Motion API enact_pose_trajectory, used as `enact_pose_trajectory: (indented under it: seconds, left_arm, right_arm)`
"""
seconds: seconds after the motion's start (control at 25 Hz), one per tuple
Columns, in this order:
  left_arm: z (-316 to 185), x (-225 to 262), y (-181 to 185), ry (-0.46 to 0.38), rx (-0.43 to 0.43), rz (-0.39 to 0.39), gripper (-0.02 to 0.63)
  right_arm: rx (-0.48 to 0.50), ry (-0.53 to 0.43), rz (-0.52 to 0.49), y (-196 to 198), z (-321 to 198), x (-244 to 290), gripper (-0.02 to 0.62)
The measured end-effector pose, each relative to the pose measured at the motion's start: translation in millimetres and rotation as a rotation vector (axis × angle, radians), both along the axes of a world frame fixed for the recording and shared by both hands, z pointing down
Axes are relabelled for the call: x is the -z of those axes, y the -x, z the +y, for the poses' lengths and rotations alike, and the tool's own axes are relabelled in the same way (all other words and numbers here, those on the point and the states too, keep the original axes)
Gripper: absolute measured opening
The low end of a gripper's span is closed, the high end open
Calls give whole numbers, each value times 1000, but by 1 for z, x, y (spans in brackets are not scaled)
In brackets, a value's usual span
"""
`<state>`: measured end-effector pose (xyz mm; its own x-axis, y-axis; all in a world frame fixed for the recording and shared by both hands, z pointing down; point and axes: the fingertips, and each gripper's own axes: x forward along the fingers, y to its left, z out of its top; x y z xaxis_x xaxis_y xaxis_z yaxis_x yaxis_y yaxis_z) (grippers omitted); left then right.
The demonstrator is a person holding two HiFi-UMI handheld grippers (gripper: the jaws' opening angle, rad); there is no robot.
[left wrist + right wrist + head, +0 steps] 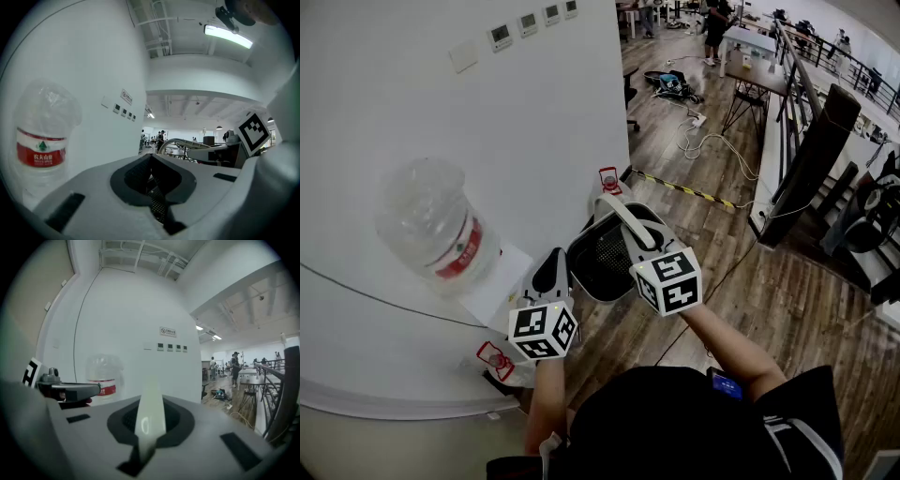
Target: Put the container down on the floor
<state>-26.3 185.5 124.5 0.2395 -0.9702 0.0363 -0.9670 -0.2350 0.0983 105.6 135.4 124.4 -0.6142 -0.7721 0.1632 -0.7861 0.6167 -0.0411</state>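
Note:
A dark mesh container point(602, 255) with a pale arched handle point(622, 216) hangs above the wooden floor point(769, 291) beside the white curved wall. My right gripper point(639, 242) is shut on the handle, which shows as a pale strip point(150, 413) between its jaws point(143, 451). My left gripper point(555, 269) is shut on the container's near rim, with black mesh point(157, 199) pinched between its jaws. From the left gripper view the handle point(180, 140) arches ahead and the right gripper's marker cube point(255, 131) sits at the right.
A large clear water bottle point(431, 225) with a red label stands at the left against the wall point(544, 103). Cables point(712, 141) and a yellow-black strip point(684, 187) lie on the floor beyond. Desks point(759, 70) and a black post point(811, 159) stand at the right.

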Motion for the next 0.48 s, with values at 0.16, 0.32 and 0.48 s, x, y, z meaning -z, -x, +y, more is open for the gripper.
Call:
enact_pose_trajectory:
  seconds: [0.16, 0.32, 0.48]
  left_arm:
    - [1, -2, 0, 7, -3, 9, 17]
    - [1, -4, 1, 14, 1, 19, 17]
    - [-1, -6, 0, 16, 6, 28, 17]
  right_arm:
    - [6, 5, 4, 2, 2, 0, 30]
    - [8, 14, -2, 2, 2, -1, 31]
    - [12, 18, -4, 2, 1, -4, 31]
